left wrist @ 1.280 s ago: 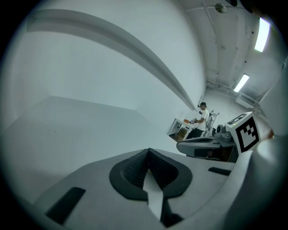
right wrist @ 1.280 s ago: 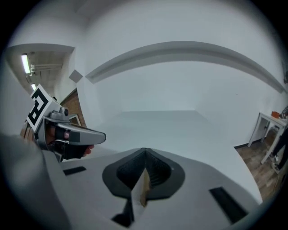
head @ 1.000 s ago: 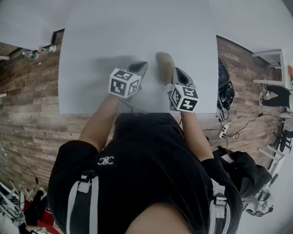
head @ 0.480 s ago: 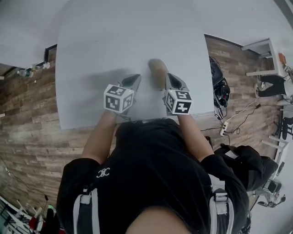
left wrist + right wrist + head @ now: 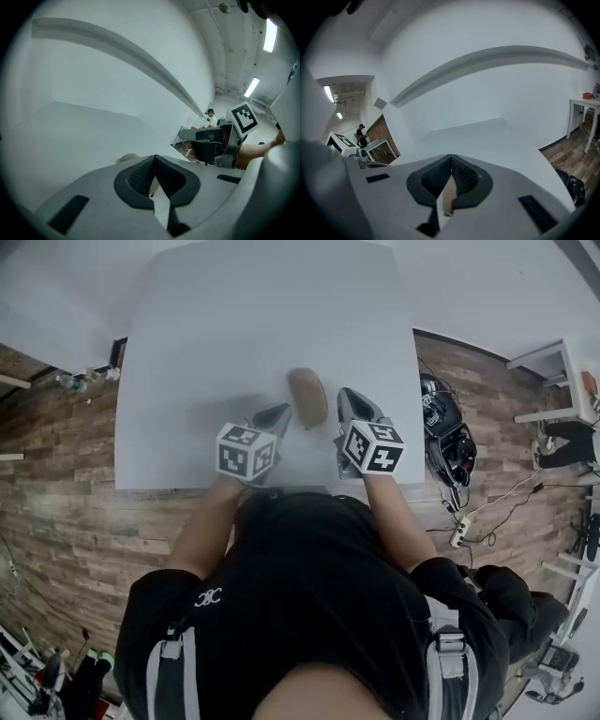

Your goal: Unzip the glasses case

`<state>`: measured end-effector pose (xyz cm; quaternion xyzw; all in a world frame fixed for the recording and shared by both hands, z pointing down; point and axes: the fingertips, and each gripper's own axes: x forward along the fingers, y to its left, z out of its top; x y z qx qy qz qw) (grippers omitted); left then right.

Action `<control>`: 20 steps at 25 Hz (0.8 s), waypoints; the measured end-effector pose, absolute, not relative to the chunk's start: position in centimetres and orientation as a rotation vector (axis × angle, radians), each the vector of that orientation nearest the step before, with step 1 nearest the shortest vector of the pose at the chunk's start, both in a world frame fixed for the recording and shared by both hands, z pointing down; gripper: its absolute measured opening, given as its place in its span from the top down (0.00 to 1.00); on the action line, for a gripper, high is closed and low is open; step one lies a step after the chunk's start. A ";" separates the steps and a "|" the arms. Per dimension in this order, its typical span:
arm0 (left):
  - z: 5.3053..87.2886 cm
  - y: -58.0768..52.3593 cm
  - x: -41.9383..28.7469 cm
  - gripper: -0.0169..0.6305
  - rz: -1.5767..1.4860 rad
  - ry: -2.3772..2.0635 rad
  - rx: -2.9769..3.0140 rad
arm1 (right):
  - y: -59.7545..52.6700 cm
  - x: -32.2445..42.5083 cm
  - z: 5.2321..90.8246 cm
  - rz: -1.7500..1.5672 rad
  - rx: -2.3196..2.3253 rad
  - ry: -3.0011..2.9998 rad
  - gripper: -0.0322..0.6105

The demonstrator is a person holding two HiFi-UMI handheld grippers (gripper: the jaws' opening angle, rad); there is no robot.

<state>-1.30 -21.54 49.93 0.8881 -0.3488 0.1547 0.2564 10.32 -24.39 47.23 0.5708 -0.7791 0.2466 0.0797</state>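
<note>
Both of my tongs are closed tight with nothing between the pads: the left tongs [image 5: 277, 412] and the right tongs [image 5: 349, 396] sit on either side of the case [image 5: 307, 397], near it but not touching. From each tool's own camera, the left tongs [image 5: 154, 158] and right tongs [image 5: 451, 160] show their ribbed pads pressed together, empty.

The case is a small tan oval lying flat on the table [image 5: 234, 324], in the near half and roughly midway across, long axis pointing away from me. I judge it light and fairly stiff-shelled with a smooth skin, so on this slick top it will likely skate the moment I tug at it. I would pin the body with 1 pair across its narrow width and pinch the zip pull with the other. I cannot make out the pull or the zip line from here; it is too small.

Room is generous: bare tabletop beyond and to both sides of the case, nothing else on it. The near edge is close behind my tongs and the right edge is not far off, with floor [image 5: 66, 521] below, so I should keep any sliding directed away from me.
</note>
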 end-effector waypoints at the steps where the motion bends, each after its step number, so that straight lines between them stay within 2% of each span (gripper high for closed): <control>1: 49.7 -21.0 -0.3 0.97 0.423 -0.964 2.408 | -24.1 11.5 47.0 0.737 1.705 -2.341 0.93; 14: 46.8 -12.0 15.3 0.97 0.414 -1.199 2.368 | -13.6 26.6 44.4 0.535 1.542 -2.540 0.93; 20: 45.7 -6.6 19.1 0.97 0.410 -1.257 2.323 | -9.8 29.6 43.2 0.550 1.484 -2.582 0.93</control>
